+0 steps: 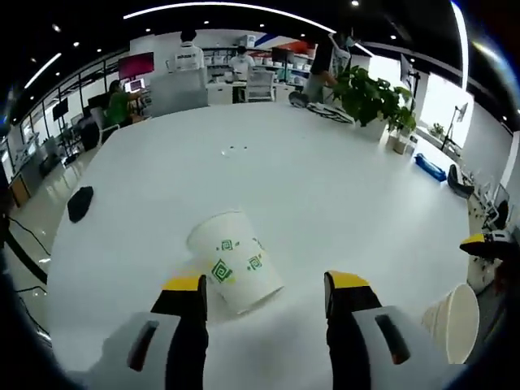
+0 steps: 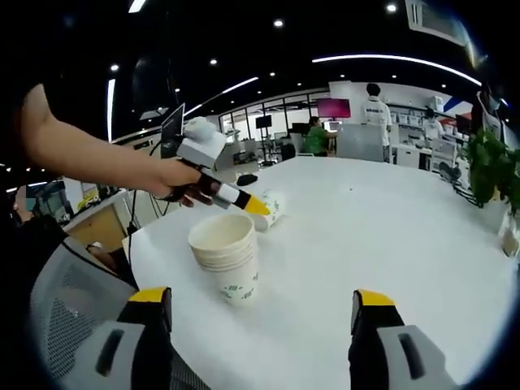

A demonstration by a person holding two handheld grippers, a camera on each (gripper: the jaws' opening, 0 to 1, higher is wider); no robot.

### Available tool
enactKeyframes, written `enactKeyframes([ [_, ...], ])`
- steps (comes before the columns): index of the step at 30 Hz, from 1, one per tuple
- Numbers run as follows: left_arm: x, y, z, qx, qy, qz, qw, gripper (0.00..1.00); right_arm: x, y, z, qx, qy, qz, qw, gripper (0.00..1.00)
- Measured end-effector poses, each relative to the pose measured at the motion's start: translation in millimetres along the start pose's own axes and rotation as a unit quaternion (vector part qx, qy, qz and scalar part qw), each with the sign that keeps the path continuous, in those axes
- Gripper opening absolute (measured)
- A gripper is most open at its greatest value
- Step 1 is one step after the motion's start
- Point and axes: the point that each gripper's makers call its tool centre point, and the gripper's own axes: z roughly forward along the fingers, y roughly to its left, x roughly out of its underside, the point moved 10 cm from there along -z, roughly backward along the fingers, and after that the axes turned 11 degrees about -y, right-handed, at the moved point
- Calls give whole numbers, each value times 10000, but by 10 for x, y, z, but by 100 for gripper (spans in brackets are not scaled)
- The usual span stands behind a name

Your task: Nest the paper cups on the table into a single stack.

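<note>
Straddling a fallen cup [image 1: 236, 260], left tongs [image 1: 266, 294] wide open, right tongs [image 2: 264, 313] empty

Grey gripper [image 1: 266, 302] bodies with black jaws tipped yellow; a bare forearm [image 2: 89, 158], no sleeve

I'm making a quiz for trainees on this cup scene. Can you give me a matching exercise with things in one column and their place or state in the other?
Things:
1. lone cup
2. cup stack
3. plants
4. black object

Place or state:
a. upright near the table edge
b. flat on the table's left side, left gripper view
c. on its side before the left claw
d. at the table's far edge

Pairs: 1-c, 2-a, 3-d, 4-b
</note>
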Motion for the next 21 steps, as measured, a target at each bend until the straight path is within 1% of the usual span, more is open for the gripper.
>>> enactKeyframes([
  [4, 41, 57, 58, -156, 63, -260, 9995, 53, 13, -4, 2, -3, 33, 9, 10000, 91],
  [6, 15, 83, 90, -249, 117, -356, 9990, 51, 15, -12, 0, 19, 39, 16, 10000, 91],
  [8, 31, 166, 137, -291, 133, -611, 9976, 50, 18, -23, -1, 42, 33, 40, 10000, 91],
  [12, 68, 151, 141, -365, 178, -857, 9955, 46, 27, -35, -3, 63, 51, 49, 10000, 91],
  [21, 115, 155, 251, -420, 247, -1028, 9935, 45, 43, -75, -9, 158, 88, 69, 9998, 89],
])
